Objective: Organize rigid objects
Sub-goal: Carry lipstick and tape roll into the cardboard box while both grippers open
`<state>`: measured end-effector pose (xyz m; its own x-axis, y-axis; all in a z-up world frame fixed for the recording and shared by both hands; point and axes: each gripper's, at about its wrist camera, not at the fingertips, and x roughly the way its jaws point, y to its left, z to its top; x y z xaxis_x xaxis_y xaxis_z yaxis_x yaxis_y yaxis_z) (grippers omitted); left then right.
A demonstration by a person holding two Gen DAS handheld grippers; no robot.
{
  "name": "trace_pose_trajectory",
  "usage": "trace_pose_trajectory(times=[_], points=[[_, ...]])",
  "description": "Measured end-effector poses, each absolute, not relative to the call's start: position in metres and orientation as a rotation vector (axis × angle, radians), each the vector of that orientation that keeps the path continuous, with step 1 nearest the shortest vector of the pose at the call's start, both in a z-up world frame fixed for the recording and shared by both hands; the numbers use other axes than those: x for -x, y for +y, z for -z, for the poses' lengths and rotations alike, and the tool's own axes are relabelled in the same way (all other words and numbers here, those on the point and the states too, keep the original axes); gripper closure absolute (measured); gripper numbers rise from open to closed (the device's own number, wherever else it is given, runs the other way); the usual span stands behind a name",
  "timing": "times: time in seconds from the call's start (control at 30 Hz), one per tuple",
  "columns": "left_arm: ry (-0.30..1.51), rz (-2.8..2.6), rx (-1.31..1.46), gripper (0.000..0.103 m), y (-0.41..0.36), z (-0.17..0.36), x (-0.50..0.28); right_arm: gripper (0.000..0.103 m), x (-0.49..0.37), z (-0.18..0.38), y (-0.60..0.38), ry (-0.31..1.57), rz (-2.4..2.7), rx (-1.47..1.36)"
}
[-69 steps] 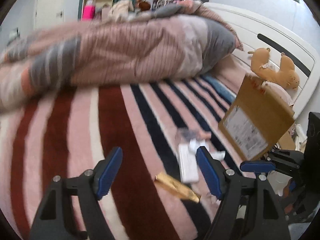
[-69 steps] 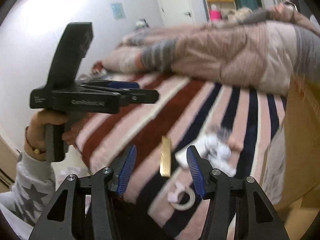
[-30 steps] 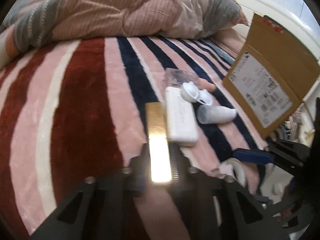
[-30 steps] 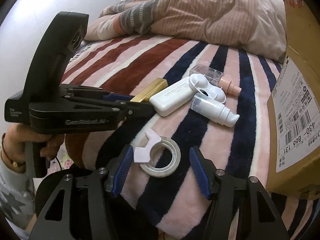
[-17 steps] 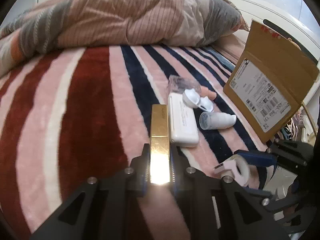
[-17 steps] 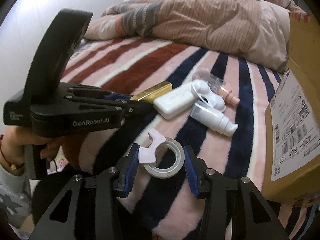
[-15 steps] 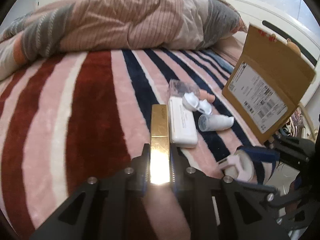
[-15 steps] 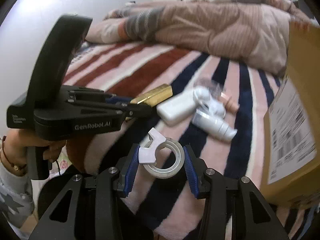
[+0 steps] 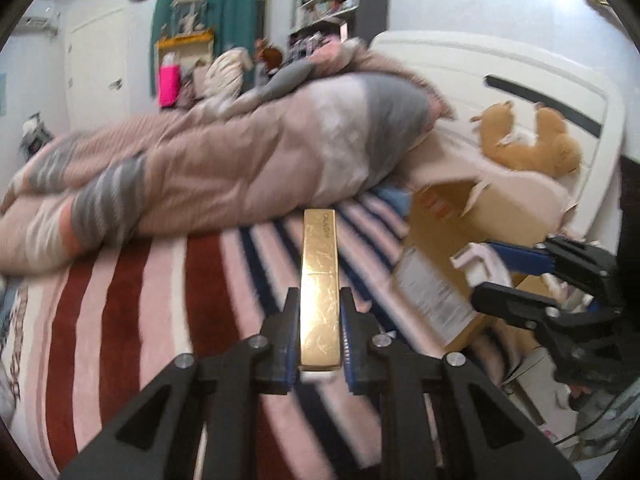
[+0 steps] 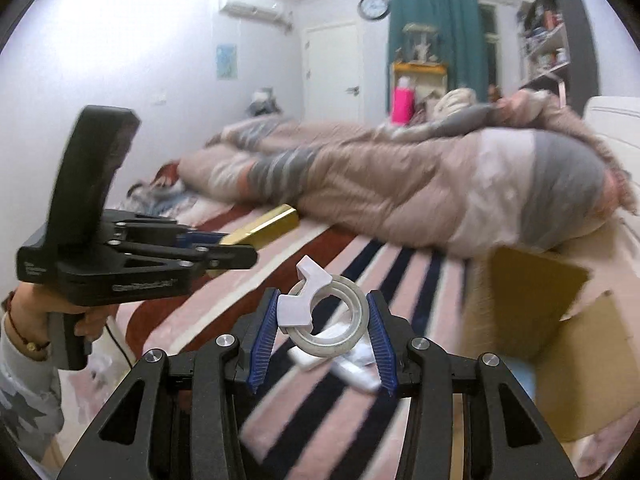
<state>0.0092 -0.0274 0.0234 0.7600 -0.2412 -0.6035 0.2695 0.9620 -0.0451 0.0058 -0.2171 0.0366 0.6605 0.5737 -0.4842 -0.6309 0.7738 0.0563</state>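
My left gripper [image 9: 320,312] is shut on a long gold box [image 9: 320,280] and holds it in the air above the striped bed; the gold box also shows in the right wrist view [image 10: 264,226]. My right gripper [image 10: 322,322] is shut on a tape roll with a white dispenser tab [image 10: 332,322], lifted off the bed; it shows at the right of the left wrist view [image 9: 476,266]. An open cardboard box [image 10: 532,308] stands to the right, also in the left wrist view [image 9: 436,256]. White items [image 10: 352,364] lie blurred on the blanket below the tape.
A striped pink, red and navy blanket [image 9: 160,300] covers the bed. A bunched duvet [image 9: 240,160] lies across the far side. A white headboard [image 9: 520,80] with a plush toy [image 9: 528,144] is at the right. Shelves and a teal curtain stand behind.
Both grippers have risen from the bed with their objects: the left with the gold box, the right with the tape roll. The views now look up across the room.
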Motion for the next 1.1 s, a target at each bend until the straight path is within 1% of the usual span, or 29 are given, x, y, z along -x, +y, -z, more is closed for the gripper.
trace_pose_trajectory(times=[0.1, 0.2, 0.3, 0.4, 0.5, 0.7, 0.8, 0.83, 0.87, 0.9, 0.97, 1.0, 1.03, 1.07, 1.1], points=[[0.617, 0.32, -0.092, 0.088, -0.067, -0.044, -0.018, 0.064, -0.011, -0.05, -0.254, 0.484, -0.617, 0.094], [0.618, 0.39, -0.114, 0.088, -0.117, -0.053, -0.037, 0.064, -0.023, -0.048, -0.295, 0.495, -0.526, 0.065], [0.665, 0.484, -0.123, 0.088, -0.166, -0.047, -0.059, 0.064, -0.041, -0.034, -0.33, 0.551, -0.463, 0.037], [0.699, 0.492, -0.194, 0.088, -0.203, -0.036, -0.074, 0.064, -0.053, -0.017, -0.356, 0.597, -0.422, 0.033], [0.768, 0.509, -0.221, 0.088, -0.22, -0.022, -0.083, 0.064, -0.058, -0.004, -0.371, 0.628, -0.429, 0.021], [0.846, 0.492, -0.278, 0.088, -0.236, -0.001, -0.096, 0.063, -0.068, 0.008, -0.377, 0.66, -0.417, 0.058], [0.845, 0.495, -0.282, 0.087, -0.24, 0.0, -0.096, 0.063, -0.071, 0.013, -0.374, 0.681, -0.421, 0.083], [0.842, 0.502, -0.273, 0.085, -0.24, -0.001, -0.095, 0.062, -0.07, 0.014, -0.372, 0.684, -0.413, 0.097], [0.84, 0.508, -0.261, 0.085, -0.238, -0.003, -0.094, 0.06, -0.069, 0.015, -0.371, 0.685, -0.409, 0.106], [0.838, 0.511, -0.255, 0.083, -0.238, -0.004, -0.094, 0.055, -0.067, 0.015, -0.371, 0.687, -0.411, 0.108], [0.832, 0.505, -0.25, 0.075, -0.234, -0.008, -0.091, 0.049, -0.065, 0.013, -0.371, 0.689, -0.417, 0.101], [0.825, 0.499, -0.25, 0.067, -0.232, -0.01, -0.09, 0.048, -0.064, 0.012, -0.371, 0.687, -0.419, 0.1], [0.817, 0.497, -0.247, 0.063, -0.229, -0.013, -0.088, 0.047, -0.063, 0.01, -0.37, 0.684, -0.418, 0.104], [0.814, 0.502, -0.236, 0.062, -0.225, -0.015, -0.087, 0.047, -0.061, 0.009, -0.368, 0.685, -0.416, 0.109], [0.811, 0.509, -0.219, 0.059, -0.221, -0.018, -0.086, 0.047, -0.06, 0.009, -0.366, 0.689, -0.414, 0.115]])
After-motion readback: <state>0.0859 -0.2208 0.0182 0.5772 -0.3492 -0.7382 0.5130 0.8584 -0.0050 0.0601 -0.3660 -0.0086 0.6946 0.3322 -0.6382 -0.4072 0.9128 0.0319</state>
